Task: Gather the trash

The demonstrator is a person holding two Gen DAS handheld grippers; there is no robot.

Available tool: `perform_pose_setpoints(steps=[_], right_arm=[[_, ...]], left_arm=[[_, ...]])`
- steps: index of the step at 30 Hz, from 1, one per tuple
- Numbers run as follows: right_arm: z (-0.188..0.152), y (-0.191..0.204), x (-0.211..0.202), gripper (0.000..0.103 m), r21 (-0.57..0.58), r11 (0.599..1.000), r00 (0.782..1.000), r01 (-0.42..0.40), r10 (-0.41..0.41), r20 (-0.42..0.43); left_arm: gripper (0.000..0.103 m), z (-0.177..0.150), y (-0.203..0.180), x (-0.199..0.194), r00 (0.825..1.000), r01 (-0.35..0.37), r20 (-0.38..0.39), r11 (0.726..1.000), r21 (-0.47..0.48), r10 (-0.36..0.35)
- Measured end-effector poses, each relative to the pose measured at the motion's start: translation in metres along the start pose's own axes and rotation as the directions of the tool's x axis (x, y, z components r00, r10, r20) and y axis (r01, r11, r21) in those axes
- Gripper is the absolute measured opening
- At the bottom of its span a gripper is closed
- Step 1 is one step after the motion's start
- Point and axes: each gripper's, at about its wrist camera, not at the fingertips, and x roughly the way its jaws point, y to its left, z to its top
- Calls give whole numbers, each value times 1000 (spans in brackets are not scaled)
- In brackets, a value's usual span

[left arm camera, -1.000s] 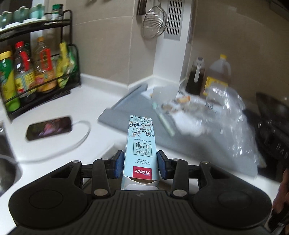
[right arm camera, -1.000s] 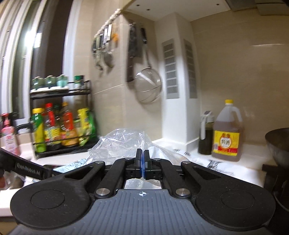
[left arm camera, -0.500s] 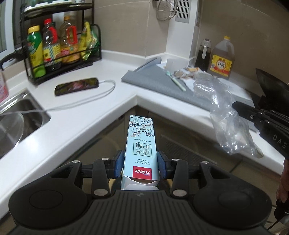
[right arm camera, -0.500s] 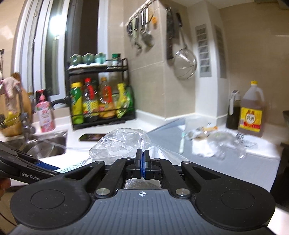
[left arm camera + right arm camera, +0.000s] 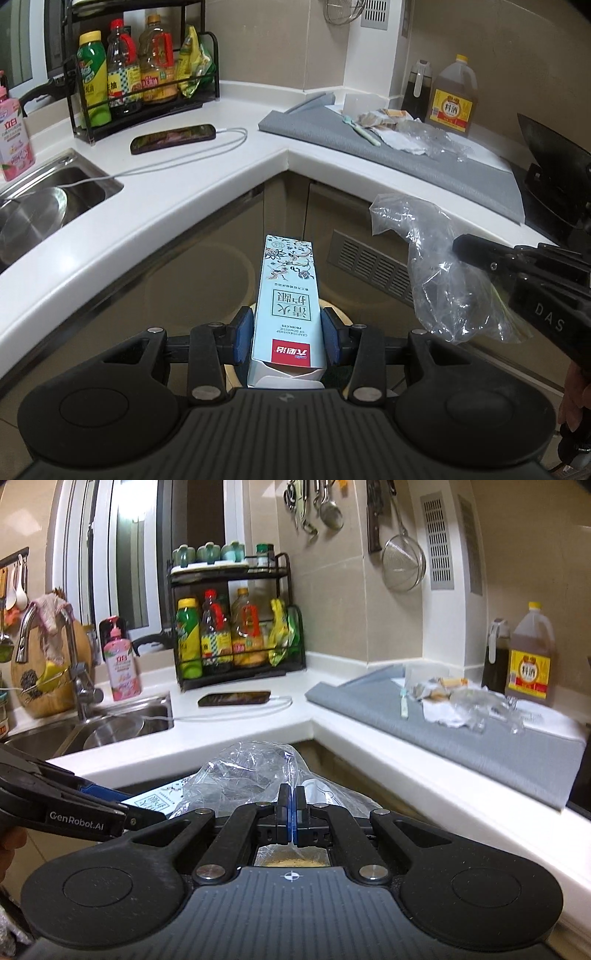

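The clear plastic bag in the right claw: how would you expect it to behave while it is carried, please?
Probably floppy: the plastic bag sags crumpled from the right claw. Likely very light, since it looks thin and see-through. It may slip, as only a thin fold sits between the shut pads.

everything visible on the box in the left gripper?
The box is a long, slim, pale blue carton, cardboard by its look, printed with floral art, Chinese characters and a red logo patch. Its near end is open, white flaps showing. The left gripper clamps its long sides near that end. It points forward and away from the camera, over the floor before the cabinets, apart from the counter.
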Motion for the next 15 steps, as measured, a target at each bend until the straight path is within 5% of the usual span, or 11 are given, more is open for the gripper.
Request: perform_pose_setpoints(steps=[15], right_arm=[[-8, 11, -2, 0, -12, 1000, 999, -9, 9, -40]], left_arm=[[45, -11, 6, -5, 1000, -10, -3, 1000, -19, 10]])
